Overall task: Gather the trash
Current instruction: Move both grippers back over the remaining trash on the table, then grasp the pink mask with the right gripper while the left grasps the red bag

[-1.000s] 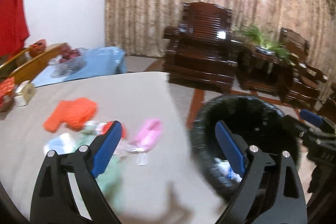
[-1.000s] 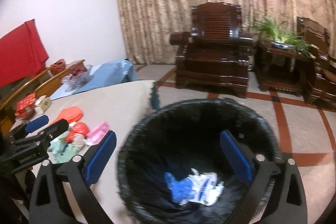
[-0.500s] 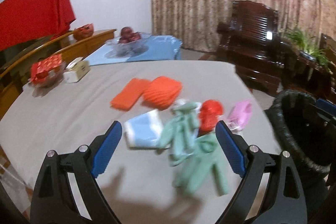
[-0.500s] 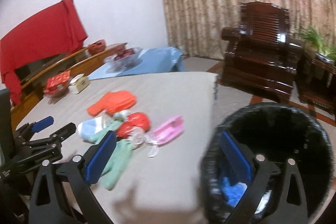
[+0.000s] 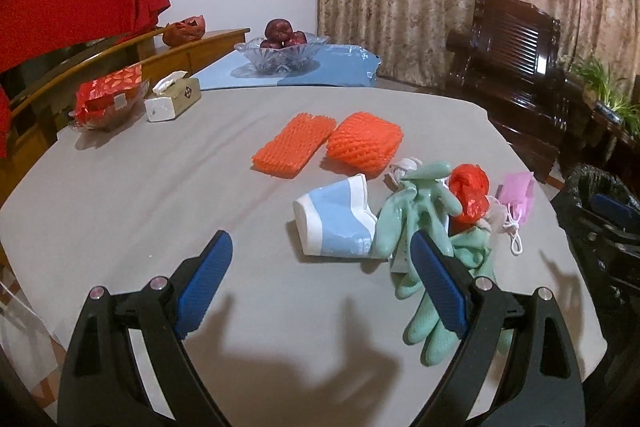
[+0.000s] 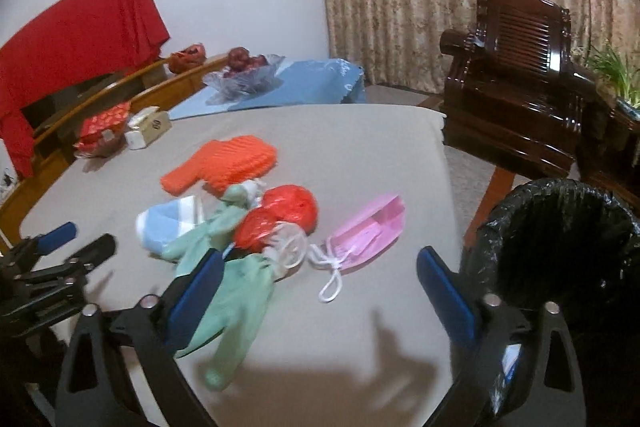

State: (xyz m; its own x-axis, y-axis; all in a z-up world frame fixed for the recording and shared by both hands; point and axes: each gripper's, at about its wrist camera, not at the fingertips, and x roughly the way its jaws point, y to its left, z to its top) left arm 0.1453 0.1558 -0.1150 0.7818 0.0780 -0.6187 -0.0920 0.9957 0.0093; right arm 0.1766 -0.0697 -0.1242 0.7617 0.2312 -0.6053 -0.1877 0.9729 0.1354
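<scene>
Left wrist view: I have the left tool point(image 5: 320, 275) over the near part of the table point(image 5: 140, 195), fingers spread wide and holding nothing. A second ago this camera faced the black-lined bin point(image 6: 560, 247) off the table's right edge; it now faces the litter, so I judge a drop-off run finished and a fresh pick about to start.

The trash lies in a loose cluster right of centre. Two orange foam nets point(image 5: 328, 143) sit side by side towards the far side. A pale blue and white cup point(image 5: 336, 223) lies on its side, touching the green rubber gloves point(image 5: 424, 227), which sprawl toward me and pass under my right-hand finger pad. A crumpled red wrapper point(image 5: 468, 191) rests against the gloves, with a pink face mask point(image 6: 368, 227) just beside it, ear loops trailing.

The right tool point(image 6: 320, 291) is likewise spread and empty, hovering above the gloves and the mask loops, with the bin close on its right. The bin's contents are hidden from here.

A tissue box point(image 5: 172, 99), a red packet in a dish point(image 5: 108, 99) and a glass fruit bowl point(image 5: 280, 55) stand well apart at the far left; I judge these not to be trash. Most items remain to collect.
</scene>
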